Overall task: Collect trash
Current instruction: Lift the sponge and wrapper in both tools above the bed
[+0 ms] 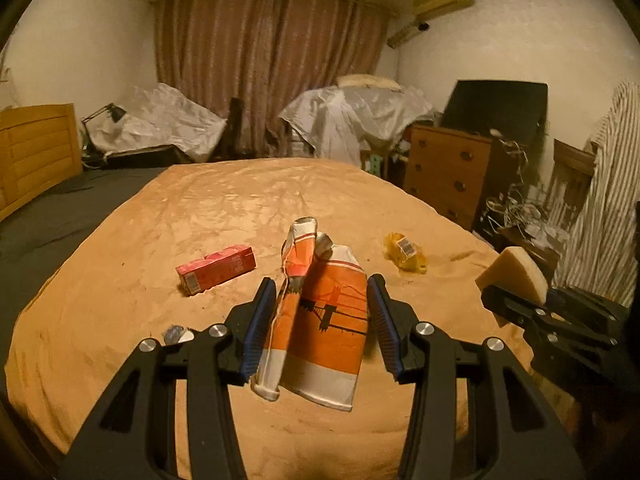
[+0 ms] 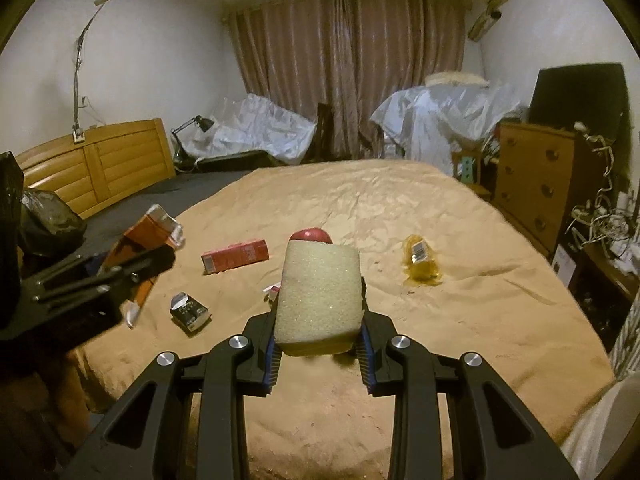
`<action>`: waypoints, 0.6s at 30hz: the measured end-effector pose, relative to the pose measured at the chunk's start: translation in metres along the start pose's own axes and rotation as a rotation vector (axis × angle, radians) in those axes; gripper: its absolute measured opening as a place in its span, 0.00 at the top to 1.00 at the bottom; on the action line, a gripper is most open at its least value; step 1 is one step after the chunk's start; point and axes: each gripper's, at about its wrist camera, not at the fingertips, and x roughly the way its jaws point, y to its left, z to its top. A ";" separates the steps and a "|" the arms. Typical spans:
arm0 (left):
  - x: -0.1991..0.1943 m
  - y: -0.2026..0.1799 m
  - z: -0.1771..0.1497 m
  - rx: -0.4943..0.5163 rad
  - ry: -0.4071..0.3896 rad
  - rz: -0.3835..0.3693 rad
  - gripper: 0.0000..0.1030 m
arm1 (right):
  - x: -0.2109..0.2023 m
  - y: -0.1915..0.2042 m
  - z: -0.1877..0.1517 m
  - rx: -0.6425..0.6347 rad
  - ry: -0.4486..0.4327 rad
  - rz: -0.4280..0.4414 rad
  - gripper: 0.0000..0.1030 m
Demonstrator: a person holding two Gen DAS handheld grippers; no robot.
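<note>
We see our right gripper (image 2: 320, 320) clamped on a sponge (image 2: 318, 300) above the bed (image 2: 460, 312); our left gripper (image 2: 132, 268) grips a carton (image 2: 144, 236).

Tan bed (image 2: 400, 208) — red box (image 2: 235, 256), yellow wrapper (image 2: 422, 264)

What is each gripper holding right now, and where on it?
The left gripper has a crushed orange carton between its fingers, around the carton's middle. The right gripper holds a yellow sponge by its lower end.
</note>
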 end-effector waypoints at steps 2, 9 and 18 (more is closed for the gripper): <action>-0.009 -0.007 -0.005 0.004 -0.033 0.033 0.56 | -0.010 0.004 -0.003 -0.012 -0.023 -0.017 0.69; -0.032 -0.025 -0.016 0.036 -0.107 0.064 0.56 | -0.033 0.011 -0.015 -0.012 -0.074 -0.047 0.69; -0.037 -0.026 -0.016 0.026 -0.104 0.058 0.56 | -0.051 0.014 -0.023 -0.005 -0.090 -0.060 0.69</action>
